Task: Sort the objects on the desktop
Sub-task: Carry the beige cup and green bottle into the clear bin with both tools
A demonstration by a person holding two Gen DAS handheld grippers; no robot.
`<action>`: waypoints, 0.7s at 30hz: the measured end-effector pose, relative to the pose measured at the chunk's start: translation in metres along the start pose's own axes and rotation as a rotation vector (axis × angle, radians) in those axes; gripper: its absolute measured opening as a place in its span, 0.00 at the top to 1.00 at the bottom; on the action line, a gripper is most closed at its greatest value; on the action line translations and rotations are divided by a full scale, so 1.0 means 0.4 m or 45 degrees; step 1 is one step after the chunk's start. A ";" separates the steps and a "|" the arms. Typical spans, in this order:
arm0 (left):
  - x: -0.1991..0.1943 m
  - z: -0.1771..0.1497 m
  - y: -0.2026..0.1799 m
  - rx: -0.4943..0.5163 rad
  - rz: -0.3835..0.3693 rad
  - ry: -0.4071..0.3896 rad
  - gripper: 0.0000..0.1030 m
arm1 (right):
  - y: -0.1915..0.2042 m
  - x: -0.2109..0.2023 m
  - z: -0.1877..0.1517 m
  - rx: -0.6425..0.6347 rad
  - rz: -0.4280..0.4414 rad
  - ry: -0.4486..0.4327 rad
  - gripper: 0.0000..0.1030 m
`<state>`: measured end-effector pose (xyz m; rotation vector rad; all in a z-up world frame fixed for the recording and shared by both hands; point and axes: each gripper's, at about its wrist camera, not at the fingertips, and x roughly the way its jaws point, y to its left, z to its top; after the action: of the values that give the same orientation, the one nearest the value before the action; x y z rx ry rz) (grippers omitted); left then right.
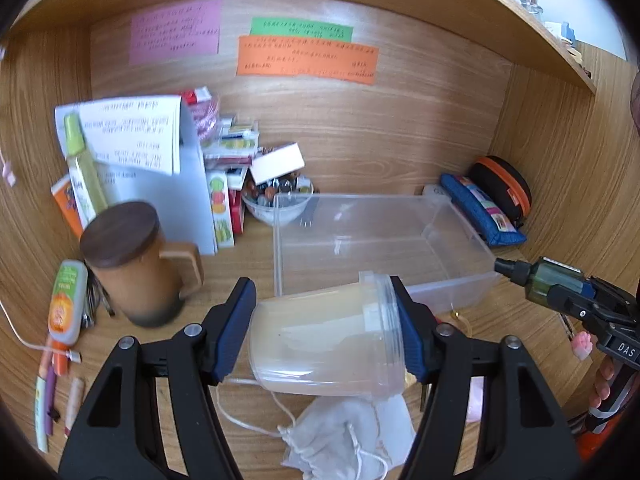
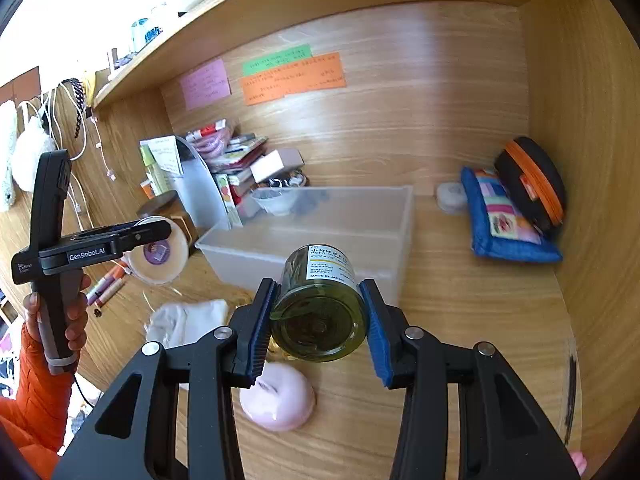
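Your clear bin (image 1: 360, 240) at frame centre stands open on top, nothing over it; bare desk (image 2: 460, 320) lies lower right; the mug (image 1: 132, 264) and paper stack (image 1: 160, 168) crowd the left; pouches (image 2: 508, 216) block the right corner.

Left gripper (image 1: 324, 328) — clamps plastic cup (image 1: 326, 344).
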<state>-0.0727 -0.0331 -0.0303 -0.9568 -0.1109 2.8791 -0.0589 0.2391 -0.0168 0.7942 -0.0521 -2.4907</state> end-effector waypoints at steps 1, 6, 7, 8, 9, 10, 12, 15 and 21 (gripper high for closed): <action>0.002 0.007 -0.005 0.007 0.004 -0.009 0.37 | 0.004 0.005 0.007 -0.003 0.010 -0.002 0.62; 0.013 0.034 -0.033 0.027 0.013 -0.039 0.37 | 0.014 0.026 0.037 -0.017 0.034 -0.008 0.62; 0.016 0.040 -0.039 0.029 0.014 -0.043 0.37 | 0.015 0.031 0.046 -0.022 0.039 -0.010 0.62; 0.019 0.052 -0.040 0.032 0.013 -0.046 0.37 | 0.015 0.035 0.053 -0.028 0.039 -0.012 0.62; 0.024 0.065 -0.048 0.035 0.015 -0.049 0.37 | 0.015 0.038 0.059 -0.034 0.041 -0.016 0.62; 0.030 0.075 -0.049 0.036 0.015 -0.050 0.37 | 0.016 0.042 0.069 -0.042 0.045 -0.017 0.62; 0.031 0.093 -0.055 0.039 0.014 -0.054 0.37 | 0.015 0.054 0.086 -0.056 0.044 -0.017 0.62; 0.028 0.124 -0.058 0.049 0.011 -0.062 0.37 | 0.013 0.072 0.108 -0.078 0.038 -0.018 0.62; 0.071 0.173 -0.065 0.072 0.015 -0.051 0.37 | 0.009 0.123 0.151 -0.110 0.026 -0.001 0.62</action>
<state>-0.1350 -0.0062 0.0108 -0.8938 -0.0270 2.8958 -0.1245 0.2048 0.0078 0.7526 0.0466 -2.4563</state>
